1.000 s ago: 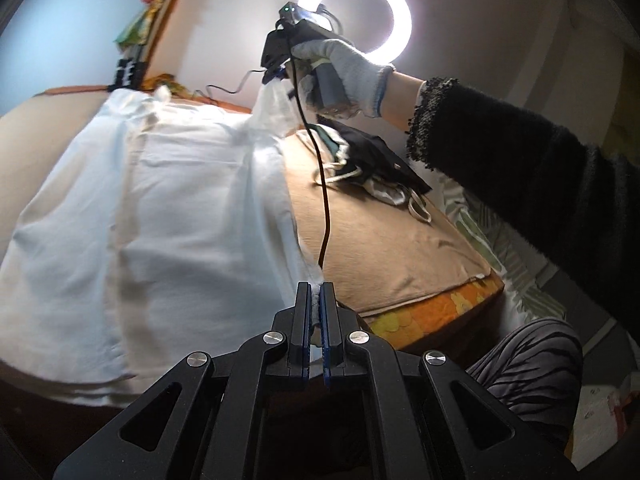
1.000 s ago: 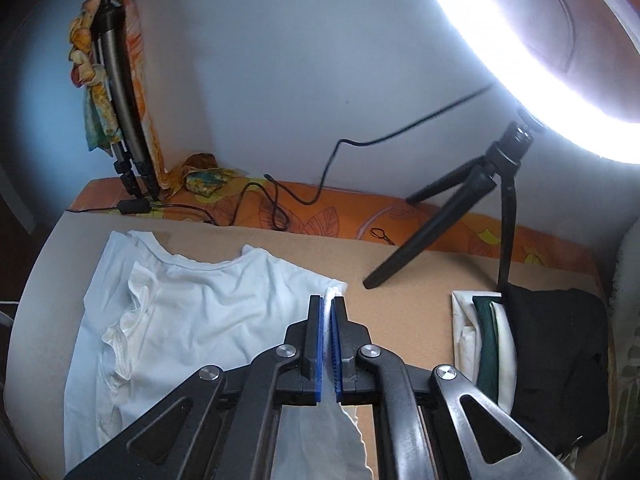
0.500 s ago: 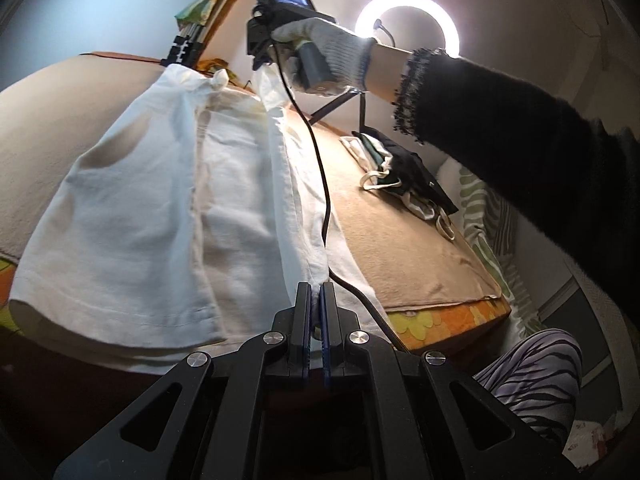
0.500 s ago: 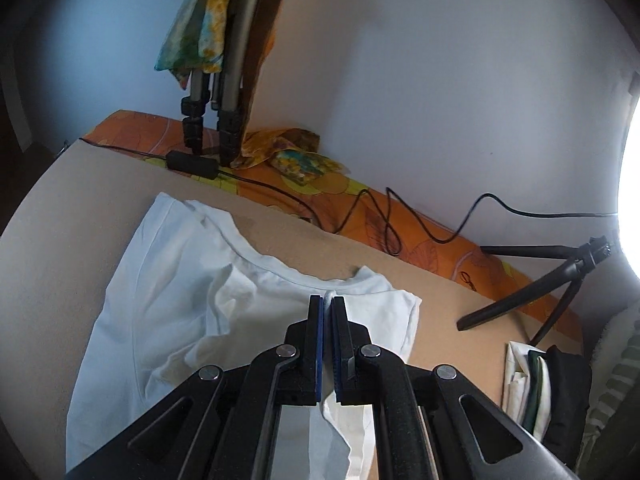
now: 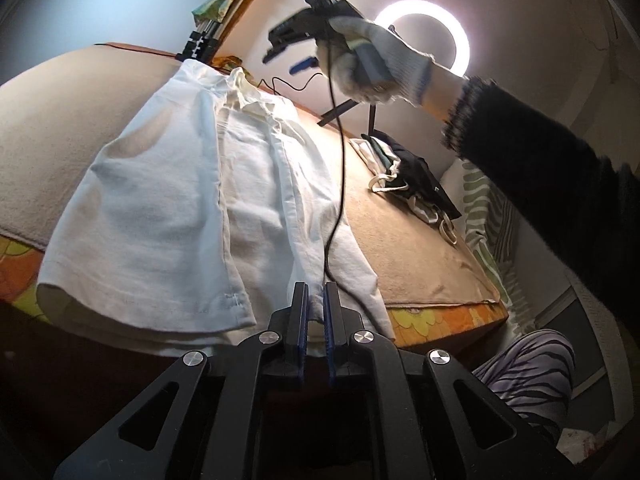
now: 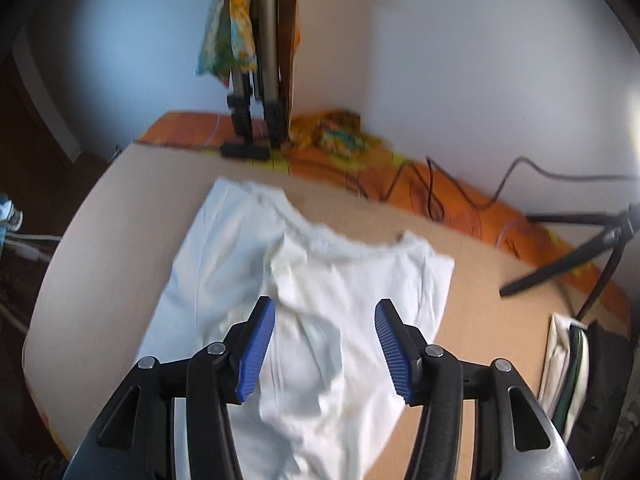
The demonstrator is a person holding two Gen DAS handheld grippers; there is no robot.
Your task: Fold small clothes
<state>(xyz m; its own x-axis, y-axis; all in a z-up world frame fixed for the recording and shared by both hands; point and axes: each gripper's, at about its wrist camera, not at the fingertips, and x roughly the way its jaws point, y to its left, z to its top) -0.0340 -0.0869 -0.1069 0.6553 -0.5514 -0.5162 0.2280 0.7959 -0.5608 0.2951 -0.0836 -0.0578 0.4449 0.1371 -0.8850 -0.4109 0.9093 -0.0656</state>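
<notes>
A white T-shirt (image 5: pixel 160 208) lies on the brown-covered table (image 5: pixel 400 232), its right side folded over the middle. My left gripper (image 5: pixel 314 300) sits at the shirt's near hem. Its jaws are opening and stand a narrow gap apart, with the hem edge between the tips and not pinched. A gloved hand holds my right gripper (image 5: pixel 286 60) above the collar end. In the right wrist view the right gripper (image 6: pixel 325 312) hovers over the folded T-shirt (image 6: pixel 340 280). Its jaws are opening and stand wide apart, with nothing between the pads.
A pile of dark and white clothes (image 5: pixel 412 176) lies at the table's right side. A ring light (image 5: pixel 424 36) on a small tripod (image 6: pixel 568 256) stands at the back right, and larger tripod legs (image 6: pixel 260 100) at the back. A black cable (image 5: pixel 340 160) hangs across the shirt.
The right gripper carried the shirt's shoulder leftward over the body, then opened and let it go. The left jaws parted slightly at the hem.
</notes>
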